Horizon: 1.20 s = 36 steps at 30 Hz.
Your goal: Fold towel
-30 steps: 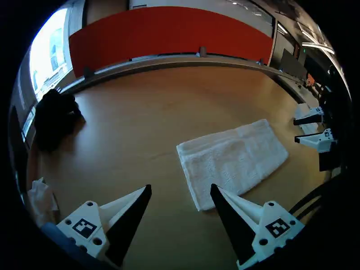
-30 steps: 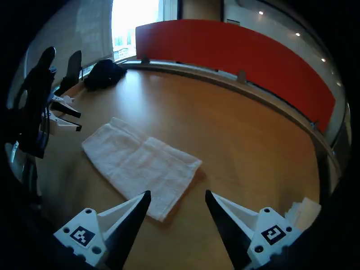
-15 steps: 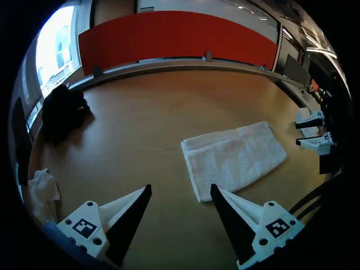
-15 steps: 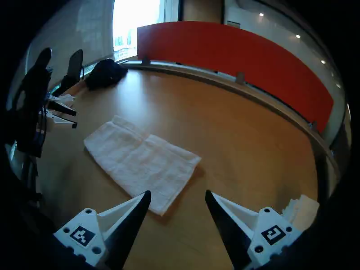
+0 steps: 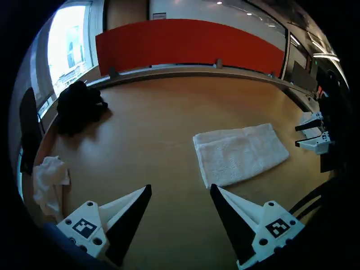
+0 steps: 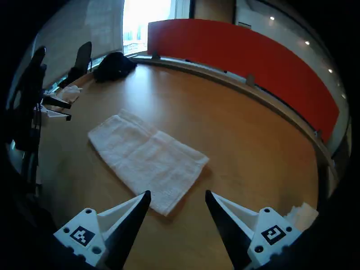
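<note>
The folded white towel (image 5: 240,153) is lying flat on the wooden table (image 5: 157,112), while the left gripper (image 5: 180,186) and right gripper (image 6: 177,192) are hovering on its near side, both gaping wide, gripping nothing.

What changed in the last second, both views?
The left gripper drew back a little from the folded white terry towel and turned slightly left; the right gripper barely shifted. Nothing was gripped or released. Both grippers stay open, and the towel lies flat and folded on the wooden table as before.
</note>
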Available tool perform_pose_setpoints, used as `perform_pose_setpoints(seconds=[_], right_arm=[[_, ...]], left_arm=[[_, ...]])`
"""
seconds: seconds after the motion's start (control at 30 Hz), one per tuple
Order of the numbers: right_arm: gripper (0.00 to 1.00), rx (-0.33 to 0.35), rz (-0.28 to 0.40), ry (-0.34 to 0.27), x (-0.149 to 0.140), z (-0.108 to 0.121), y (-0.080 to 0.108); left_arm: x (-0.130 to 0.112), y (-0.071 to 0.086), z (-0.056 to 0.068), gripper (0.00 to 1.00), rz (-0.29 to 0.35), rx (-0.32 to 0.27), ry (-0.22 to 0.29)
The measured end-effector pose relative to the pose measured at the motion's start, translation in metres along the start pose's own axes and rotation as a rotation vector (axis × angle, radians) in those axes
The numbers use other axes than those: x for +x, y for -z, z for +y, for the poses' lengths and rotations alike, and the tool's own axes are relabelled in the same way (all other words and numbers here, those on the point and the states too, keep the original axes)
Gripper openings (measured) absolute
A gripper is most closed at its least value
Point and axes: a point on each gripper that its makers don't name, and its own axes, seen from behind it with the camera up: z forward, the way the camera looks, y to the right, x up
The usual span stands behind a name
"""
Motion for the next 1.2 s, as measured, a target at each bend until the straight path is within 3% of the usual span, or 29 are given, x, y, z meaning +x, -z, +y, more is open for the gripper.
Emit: perform_pose_setpoints(seconds=[0.77,1.2], right_arm=[[0.92,0.059,-0.071,0.079,-0.023,-0.012,-0.018],[0.75,0.088,-0.143,0.121,-0.05,-0.016,-0.028]], left_arm=[[-0.04,0.032,-0.004,0.97,0.041,0.05,0.077],[-0.063,0.052,-0.008,0.97,0.035,0.081,0.104]])
